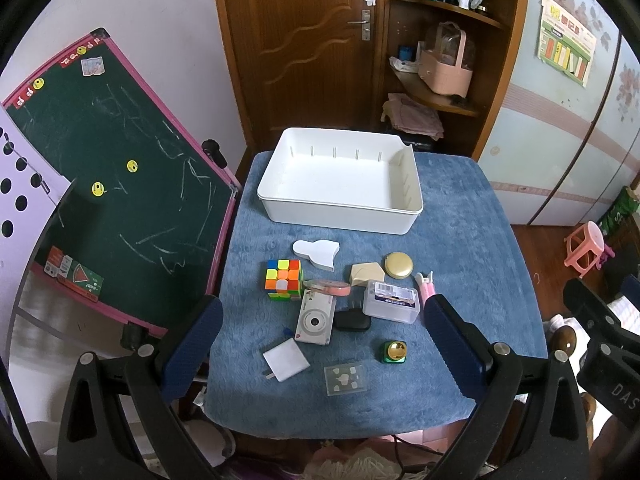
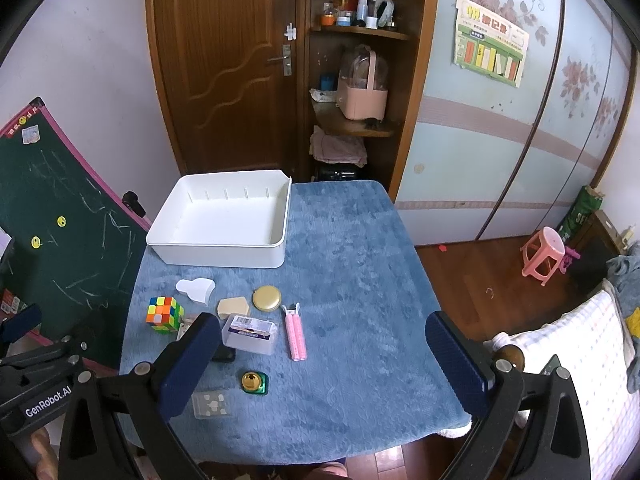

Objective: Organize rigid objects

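Note:
An empty white bin stands at the far side of the blue-covered table. In front of it lie a Rubik's cube, a white camera, a clear plastic box, a gold round tin, a pink clip, a green-gold cap, a white charger and a clear card case. My left gripper is open above the items. My right gripper is open above bare cloth.
A green chalkboard leans at the table's left. A wooden door and corner shelf stand behind. A pink stool is on the floor to the right. A white flat shape, beige block, tape dispenser and black adapter also lie on the cloth.

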{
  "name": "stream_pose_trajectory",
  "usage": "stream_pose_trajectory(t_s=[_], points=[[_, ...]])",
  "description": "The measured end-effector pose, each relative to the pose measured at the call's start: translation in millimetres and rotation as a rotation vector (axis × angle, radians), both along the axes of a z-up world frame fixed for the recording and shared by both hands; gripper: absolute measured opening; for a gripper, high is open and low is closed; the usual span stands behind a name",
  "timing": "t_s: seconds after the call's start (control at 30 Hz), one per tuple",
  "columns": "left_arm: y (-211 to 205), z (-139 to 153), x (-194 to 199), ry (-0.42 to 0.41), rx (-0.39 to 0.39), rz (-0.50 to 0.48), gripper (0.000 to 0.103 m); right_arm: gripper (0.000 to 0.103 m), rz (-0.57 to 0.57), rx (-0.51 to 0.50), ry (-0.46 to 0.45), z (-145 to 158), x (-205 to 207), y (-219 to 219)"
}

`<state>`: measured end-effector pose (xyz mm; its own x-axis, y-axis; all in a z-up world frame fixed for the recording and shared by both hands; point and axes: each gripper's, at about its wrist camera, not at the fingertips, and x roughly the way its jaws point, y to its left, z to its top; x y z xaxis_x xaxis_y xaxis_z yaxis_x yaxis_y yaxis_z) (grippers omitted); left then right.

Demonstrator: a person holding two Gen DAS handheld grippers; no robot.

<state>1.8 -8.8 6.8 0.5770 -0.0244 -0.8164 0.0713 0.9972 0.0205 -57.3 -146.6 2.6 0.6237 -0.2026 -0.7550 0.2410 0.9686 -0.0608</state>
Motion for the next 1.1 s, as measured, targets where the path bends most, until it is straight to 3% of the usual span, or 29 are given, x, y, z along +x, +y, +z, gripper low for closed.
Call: stream_pose_trajectory(t_s=[1.1], points=[[5.3,-0.7,5.8,0.014,-0.004,0.002,0.101,0.098,0.018,0.003,-0.011,-1.3,1.7,17.0]])
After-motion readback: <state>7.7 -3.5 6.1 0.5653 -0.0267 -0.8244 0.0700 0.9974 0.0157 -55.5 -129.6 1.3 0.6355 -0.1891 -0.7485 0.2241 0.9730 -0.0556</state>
